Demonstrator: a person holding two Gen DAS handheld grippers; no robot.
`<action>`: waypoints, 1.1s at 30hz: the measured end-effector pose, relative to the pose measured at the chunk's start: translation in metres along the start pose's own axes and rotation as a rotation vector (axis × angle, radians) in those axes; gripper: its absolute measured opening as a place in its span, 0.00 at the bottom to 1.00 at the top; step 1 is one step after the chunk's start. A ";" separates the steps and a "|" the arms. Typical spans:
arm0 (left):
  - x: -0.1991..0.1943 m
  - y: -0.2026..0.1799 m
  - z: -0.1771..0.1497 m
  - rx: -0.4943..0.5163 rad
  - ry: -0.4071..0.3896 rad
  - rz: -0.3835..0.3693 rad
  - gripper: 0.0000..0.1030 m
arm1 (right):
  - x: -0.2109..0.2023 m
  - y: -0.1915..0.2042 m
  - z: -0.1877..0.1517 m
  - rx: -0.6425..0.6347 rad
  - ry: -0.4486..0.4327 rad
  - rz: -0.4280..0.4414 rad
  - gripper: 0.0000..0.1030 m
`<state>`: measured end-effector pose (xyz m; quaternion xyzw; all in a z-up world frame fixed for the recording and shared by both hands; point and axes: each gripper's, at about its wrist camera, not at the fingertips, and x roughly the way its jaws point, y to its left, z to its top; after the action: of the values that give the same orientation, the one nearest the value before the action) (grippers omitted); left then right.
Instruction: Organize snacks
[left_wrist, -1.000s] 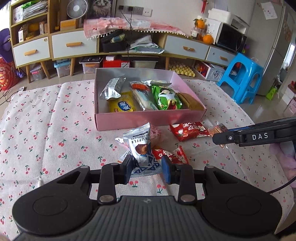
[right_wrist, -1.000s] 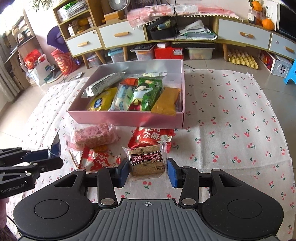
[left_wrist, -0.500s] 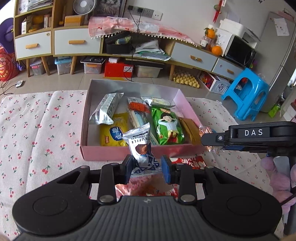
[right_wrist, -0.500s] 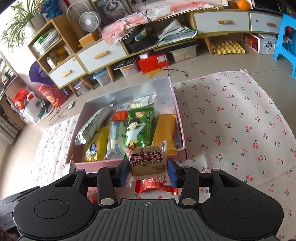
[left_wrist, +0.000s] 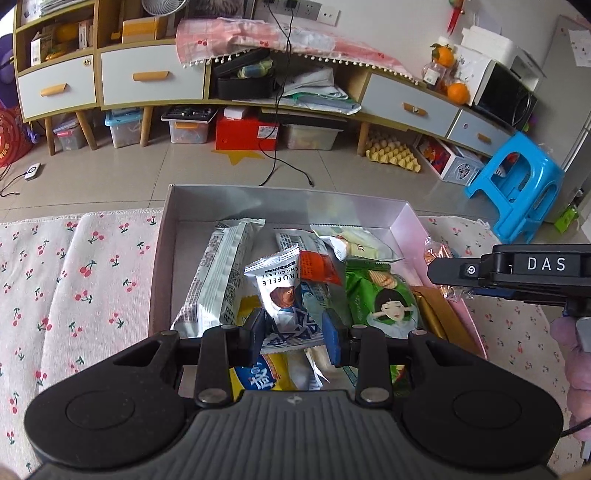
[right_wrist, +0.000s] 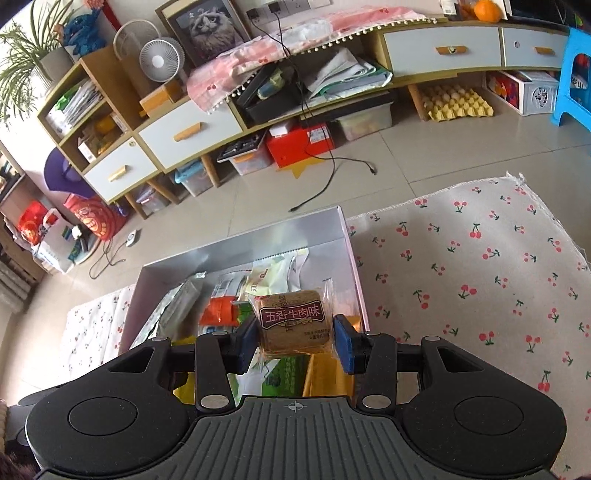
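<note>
While over the box (left_wrist: 168, 236), left gripper (left_wrist: 294, 329) clamps truffle packet (left_wrist: 282, 291); right gripper (right_wrist: 294, 339) clamps biscuit (right_wrist: 291, 319)

The box (left_wrist: 424, 236) is pink outside and silvery grey inside, and it sits on a white cloth (left_wrist: 74, 280) printed with small red cherries on green stems. The left gripper (left_wrist: 294, 332), black with blue pads, carries a white chocolate truffle packet (left_wrist: 282, 291) with dark blue triangles, while the right gripper (right_wrist: 295, 341), coloured likewise, carries a brown biscuit packet (right_wrist: 291, 319) with a dark red label. In the box lie a green packet (left_wrist: 384, 302), a silver one (left_wrist: 218, 280), a yellow one (left_wrist: 258, 376) and an orange-red one (left_wrist: 317, 266).
</note>
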<state>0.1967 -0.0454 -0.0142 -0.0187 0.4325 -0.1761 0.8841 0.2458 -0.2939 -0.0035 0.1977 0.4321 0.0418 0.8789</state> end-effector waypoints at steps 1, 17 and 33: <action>0.003 0.000 0.002 0.007 0.005 0.009 0.30 | 0.004 0.000 0.002 -0.002 0.000 -0.001 0.41; 0.024 0.003 0.018 0.078 -0.008 0.072 0.30 | 0.040 -0.003 0.024 -0.004 -0.016 -0.011 0.43; 0.003 -0.016 0.011 0.166 -0.076 0.059 0.89 | 0.018 -0.005 0.019 0.010 -0.018 0.012 0.71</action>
<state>0.2024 -0.0625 -0.0065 0.0607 0.3831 -0.1843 0.9031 0.2714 -0.2997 -0.0084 0.2052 0.4232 0.0433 0.8814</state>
